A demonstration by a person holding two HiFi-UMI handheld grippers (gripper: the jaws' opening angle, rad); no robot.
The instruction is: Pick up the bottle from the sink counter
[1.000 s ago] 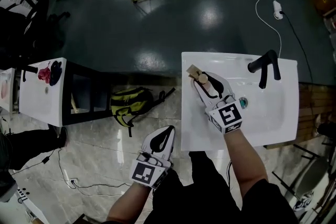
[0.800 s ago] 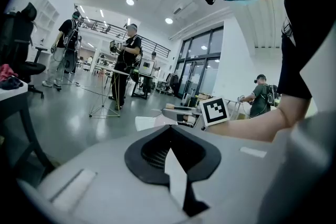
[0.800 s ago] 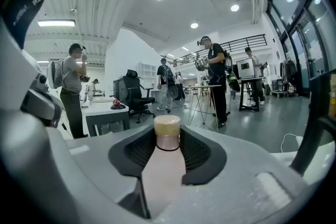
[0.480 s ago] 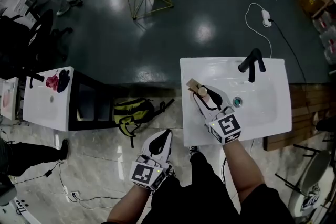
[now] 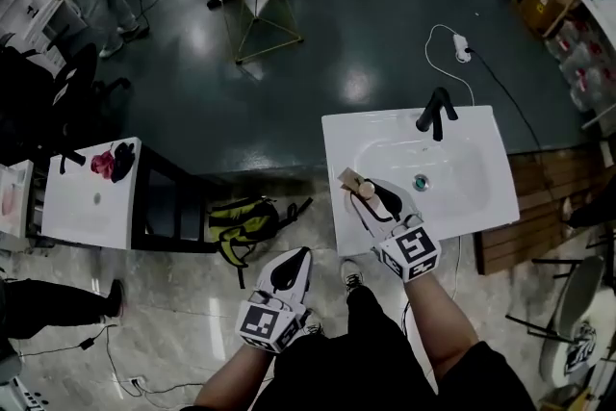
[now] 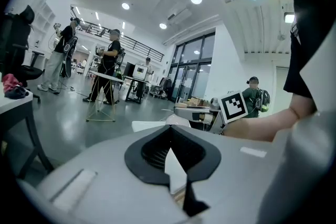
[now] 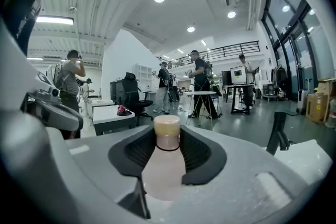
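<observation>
Where the task stands: grip made. The bottle (image 7: 164,162) sits between the jaws of the right gripper (image 5: 377,201), so the pick looks mostly done.
Right jaws: spread wide, with the dark pads pressed on the bottle's pale body from both sides. The tan cap points away from the gripper's camera.
Bottle position: over the front-left part of the sink counter (image 5: 481,125), near its left edge and well apart from the faucet (image 5: 435,114).
Lifted or not: cannot tell for sure, as the head view shows no clear gap under the bottle. In the right gripper view the counter lies lower at the right, which hints the bottle is raised. That is a judgement only.
Left gripper (image 5: 292,267): held low by the person's body, off the counter and over the floor. Its jaws are drawn close with only a thin sliver between them and nothing in it. It takes no part in the pick.
Left to do: carry the bottle clear of the counter and keep the hold firm.
Risk: the smooth, tapering body might slide in the pads if the grip eases.
</observation>
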